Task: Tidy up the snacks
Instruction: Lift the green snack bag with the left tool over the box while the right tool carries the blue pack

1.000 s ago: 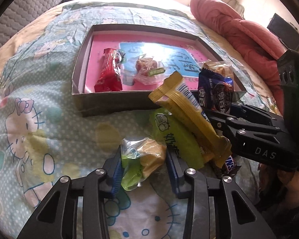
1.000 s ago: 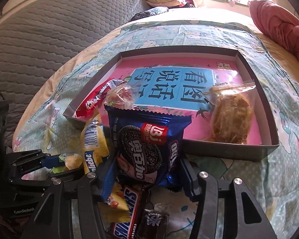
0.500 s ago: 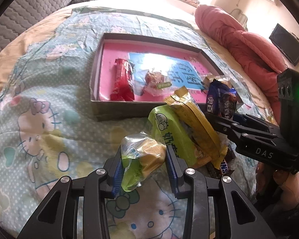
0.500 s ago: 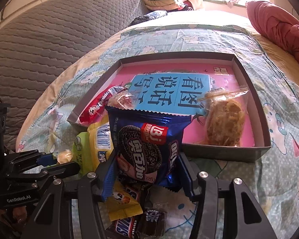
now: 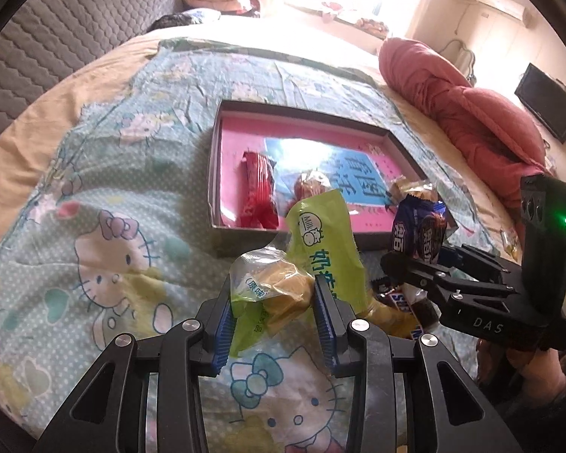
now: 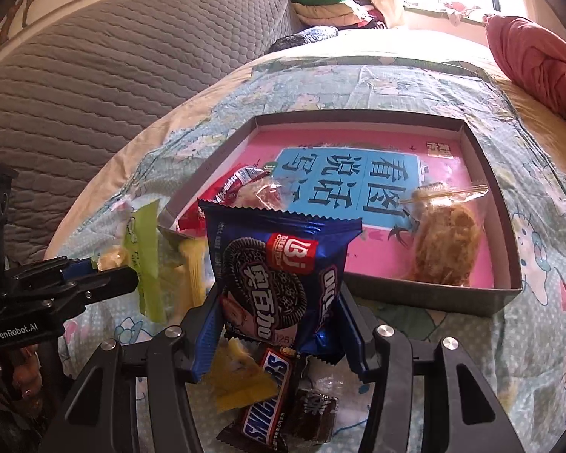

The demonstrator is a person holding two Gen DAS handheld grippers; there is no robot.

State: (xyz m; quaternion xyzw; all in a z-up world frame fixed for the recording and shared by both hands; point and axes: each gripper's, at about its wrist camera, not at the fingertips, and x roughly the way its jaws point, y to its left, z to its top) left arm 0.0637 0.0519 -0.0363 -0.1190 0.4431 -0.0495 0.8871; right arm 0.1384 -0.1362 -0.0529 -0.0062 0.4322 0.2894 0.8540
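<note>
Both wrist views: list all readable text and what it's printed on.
"SNICKERS", partly cut off: brown bar lying under the right gripper.
"GenRobot.AI": left gripper body.
"DAS": right gripper body, left wrist view.
"Milk": green packet.
"看图说话写": blue panel in the box, seen upside down.
"原味": clear pouch in the left gripper.
Blue cookie pack: lettering not legible this way up.

Both hand-held grippers (left (image 5: pixel 275 317), right (image 6: pixel 279 324)) are clamped shut, each gripping something.
</note>
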